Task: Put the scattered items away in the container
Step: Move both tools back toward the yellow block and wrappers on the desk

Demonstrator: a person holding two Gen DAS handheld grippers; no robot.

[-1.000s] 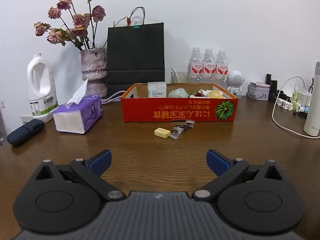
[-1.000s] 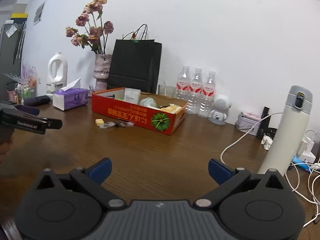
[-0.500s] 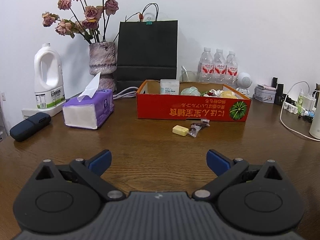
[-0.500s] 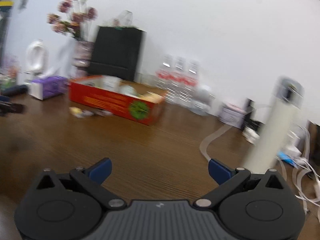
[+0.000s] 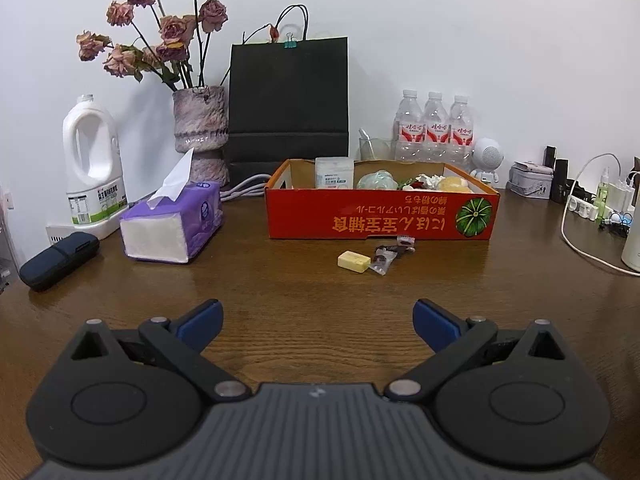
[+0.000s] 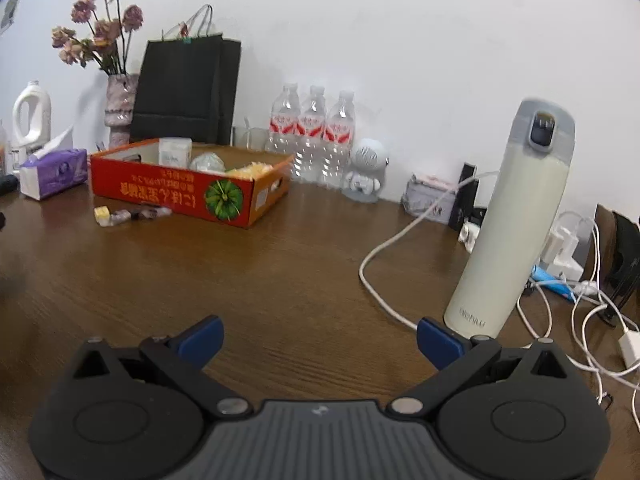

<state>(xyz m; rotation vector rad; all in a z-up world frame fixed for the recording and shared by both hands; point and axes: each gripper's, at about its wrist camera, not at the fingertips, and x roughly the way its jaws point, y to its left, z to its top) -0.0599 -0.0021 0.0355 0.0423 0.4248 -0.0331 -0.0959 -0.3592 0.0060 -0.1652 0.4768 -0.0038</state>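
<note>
A red cardboard box (image 5: 380, 218) (image 6: 172, 192) with a pumpkin picture stands on the wooden table and holds several items. In front of it lie a small yellow block (image 5: 353, 261) (image 6: 102, 213) and wrapped candies (image 5: 390, 254) (image 6: 140, 214). My left gripper (image 5: 316, 320) hovers low over the table, facing the box from a distance, open with nothing between its blue fingertips. My right gripper (image 6: 318, 338) is open and empty too, further right, with the box far to its left and a cream thermos (image 6: 512, 216) just beyond its right finger.
A purple tissue box (image 5: 172, 224), white jug (image 5: 94, 164), dark case (image 5: 60, 260), vase of dried roses (image 5: 200, 128) and black paper bag (image 5: 288, 104) stand left and behind. Water bottles (image 6: 312, 132), a small white figure (image 6: 366, 172) and white cables (image 6: 400, 240) sit right.
The left view has panned left, so the box now sits further right. The right gripper swung right, blurring mid-way, and the thermos now looms close.
</note>
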